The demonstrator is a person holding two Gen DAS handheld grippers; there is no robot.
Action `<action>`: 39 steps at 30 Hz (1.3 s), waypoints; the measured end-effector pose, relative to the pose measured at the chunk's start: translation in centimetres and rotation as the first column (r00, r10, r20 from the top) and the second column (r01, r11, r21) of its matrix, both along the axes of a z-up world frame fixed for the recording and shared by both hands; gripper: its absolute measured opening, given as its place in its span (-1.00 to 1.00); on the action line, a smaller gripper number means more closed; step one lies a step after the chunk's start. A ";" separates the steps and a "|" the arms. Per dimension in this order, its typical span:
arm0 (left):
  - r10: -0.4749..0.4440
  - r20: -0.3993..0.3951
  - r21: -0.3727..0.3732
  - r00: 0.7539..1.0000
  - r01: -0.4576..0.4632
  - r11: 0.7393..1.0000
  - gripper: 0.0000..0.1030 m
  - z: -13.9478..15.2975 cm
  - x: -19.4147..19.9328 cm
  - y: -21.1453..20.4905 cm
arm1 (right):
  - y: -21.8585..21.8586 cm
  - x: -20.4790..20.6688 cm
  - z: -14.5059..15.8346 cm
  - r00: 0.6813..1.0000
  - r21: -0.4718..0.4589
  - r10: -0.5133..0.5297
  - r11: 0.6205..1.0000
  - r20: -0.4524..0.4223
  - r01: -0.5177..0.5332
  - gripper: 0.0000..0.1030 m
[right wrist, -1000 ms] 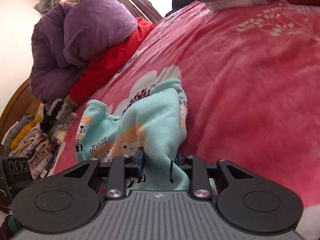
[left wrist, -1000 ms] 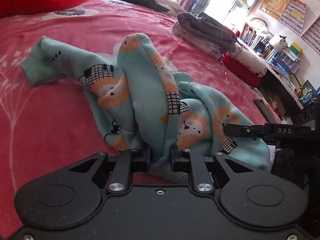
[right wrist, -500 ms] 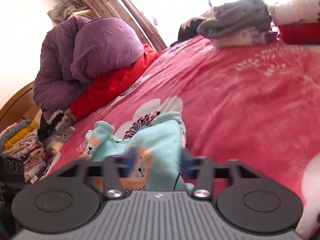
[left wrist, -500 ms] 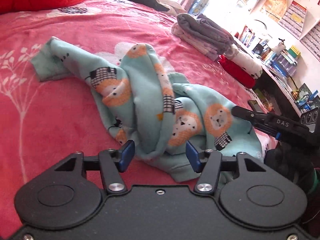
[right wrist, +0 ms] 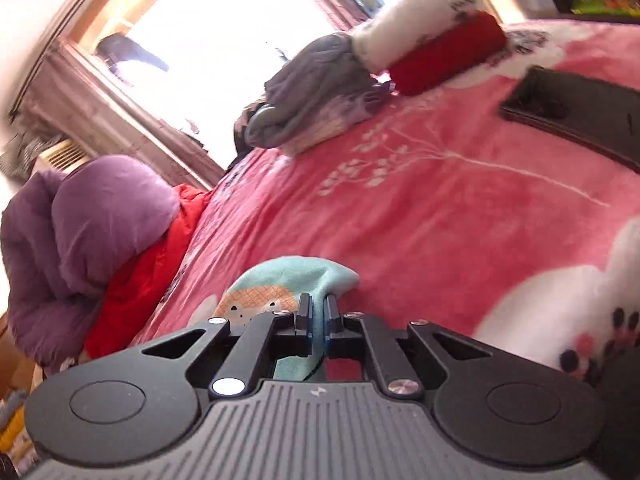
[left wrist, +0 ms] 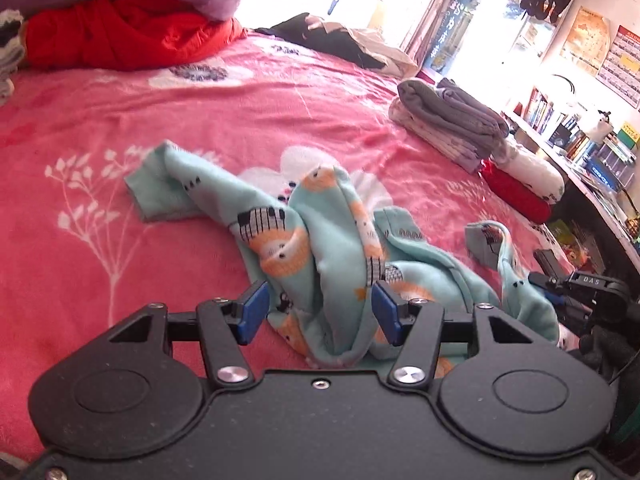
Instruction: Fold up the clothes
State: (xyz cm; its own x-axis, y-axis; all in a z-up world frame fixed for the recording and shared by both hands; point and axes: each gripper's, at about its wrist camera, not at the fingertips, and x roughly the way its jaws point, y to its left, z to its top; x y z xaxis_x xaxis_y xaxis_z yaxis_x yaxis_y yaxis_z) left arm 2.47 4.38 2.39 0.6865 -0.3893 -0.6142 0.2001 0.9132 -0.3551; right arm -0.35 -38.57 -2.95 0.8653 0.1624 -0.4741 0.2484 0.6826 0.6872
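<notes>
Since a second ago, left claw [left wrist: 318, 312] let go, its jaws half open astride the crumpled mint lion-print fleece garment [left wrist: 328, 248]. Right claw [right wrist: 318, 320] pinches one corner, nearer the bed's right edge.

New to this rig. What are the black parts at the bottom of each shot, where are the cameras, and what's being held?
No robot arm here: a person carries a hand-held two-finger claw in each hand, each with a fisheye camera looking along its fingers. The black frame at the bottom of each shot is that claw's own body. In the left view, the left claw stands open over a crumpled mint garment with a lion print, not pressing it. In the right view, the right claw is shut on an edge of that garment. It lies on a pink floral blanket, with folded clothes farther back.
</notes>
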 end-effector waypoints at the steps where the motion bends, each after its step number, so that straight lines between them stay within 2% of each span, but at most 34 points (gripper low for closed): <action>1: 0.005 0.007 -0.004 1.000 -0.005 1.000 0.08 0.0 0.1 0.0 | -0.2 -0.1 -0.1 1.000 -0.005 -0.024 1.000 -0.004 0.024 -0.45; 2: 0.012 0.018 -0.011 1.000 -0.012 1.000 0.08 0.0 0.2 0.0 | -0.2 -0.3 0.1 0.999 -0.020 -0.039 0.999 0.013 0.039 -0.31; 3: 0.020 0.030 -0.020 0.999 -0.019 1.000 0.08 0.0 0.3 0.1 | 0.1 -0.5 0.5 0.998 -0.051 -0.045 0.998 0.039 0.047 -0.04; 4: 0.027 0.042 -0.030 0.999 -0.026 0.999 0.08 -0.1 0.4 0.2 | 0.4 -0.8 1.0 0.997 -0.088 -0.048 0.995 0.068 0.054 0.02; 6: 0.043 0.047 -0.058 0.998 -0.040 0.997 0.08 -0.2 0.8 0.7 | 1.4 -1.2 2.4 0.988 -0.164 -0.014 0.986 0.157 0.040 0.02; 9: 0.044 0.042 -0.108 0.998 -0.040 0.993 0.08 -0.3 1.9 1.4 | 3.2 0.1 4.4 0.961 -0.239 0.168 0.964 0.221 -0.113 0.12; 13: 0.031 0.047 -0.127 0.998 -0.025 0.992 0.08 -0.5 3.5 1.4 | 6.6 4.1 6.0 0.916 -0.257 0.380 0.905 0.131 -0.339 0.12; 16: 0.001 0.046 -0.147 0.999 0.005 0.989 0.09 -0.5 4.2 0.8 | 8.8 7.5 6.8 0.877 -0.266 0.480 0.850 0.036 -0.455 0.13; 18: -0.029 0.051 -0.113 0.998 0.035 0.993 0.12 -0.3 4.6 -0.1 | 10.3 9.9 6.9 0.846 -0.267 0.532 0.810 -0.043 -0.523 0.26; 21: -0.073 0.051 -0.048 0.996 0.076 0.996 0.12 -0.7 5.3 -1.2 | 11.8 13.0 6.1 0.809 -0.233 0.568 0.775 -0.151 -0.588 0.28; 22: -0.086 0.048 -0.026 0.995 0.088 0.996 0.12 -0.9 5.6 -1.5 | 12.0 14.0 5.5 0.799 -0.217 0.571 0.770 -0.188 -0.601 0.28; 23: -0.096 0.044 -0.038 0.994 0.097 0.995 0.12 -1.1 5.9 -1.3 | 12.1 14.8 4.8 0.792 -0.205 0.569 0.767 -0.222 -0.609 0.28; 27: -0.118 0.021 -0.217 0.993 0.120 0.969 0.12 -1.6 6.8 1.2 | 12.1 17.1 1.7 0.754 -0.161 0.567 0.753 -0.332 -0.638 0.28; 29: -0.112 0.018 -0.233 0.993 0.114 0.966 0.12 -1.9 7.2 2.2 | 11.7 17.3 0.3 0.743 -0.110 0.576 0.761 -0.342 -0.640 0.28; 31: -0.107 0.016 -0.250 0.994 0.107 0.962 0.09 -2.1 7.5 3.2 | 11.0 17.2 -0.5 0.749 -0.066 0.577 0.776 -0.326 -0.627 0.27; 33: -0.126 0.007 -0.263 0.992 0.124 0.957 0.03 -2.6 8.0 3.1 | 10.1 17.2 -1.1 0.764 -0.014 0.572 0.798 -0.300 -0.603 0.25; 35: -0.163 0.006 -0.242 0.987 0.159 0.957 -0.05 -2.5 8.6 2.0 | 9.6 16.9 -1.4 0.778 0.022 0.564 0.813 -0.277 -0.581 0.21; 36: -0.181 0.009 -0.208 0.983 0.179 0.962 -0.09 -2.5 8.6 1.2 | 9.6 16.7 -1.3 0.780 0.017 0.563 0.814 -0.274 -0.581 0.06; 37: -0.198 0.013 -0.167 0.980 0.197 0.966 -0.23 -2.6 8.6 0.5 | 9.7 16.6 -1.2 0.778 0.004 0.566 0.809 -0.274 -0.588 -0.30; 38: -0.214 0.015 -0.126 0.977 0.215 0.969 -0.40 -2.6 8.6 -0.2 | 9.9 16.5 -1.1 0.773 -0.006 0.573 0.802 -0.271 -0.597 -0.50; 39: -0.228 0.011 -0.105 0.974 0.228 0.968 -0.45 -2.8 8.7 -0.6 | 10.1 16.3 -1.0 0.768 -0.011 0.582 0.795 -0.268 -0.606 -0.65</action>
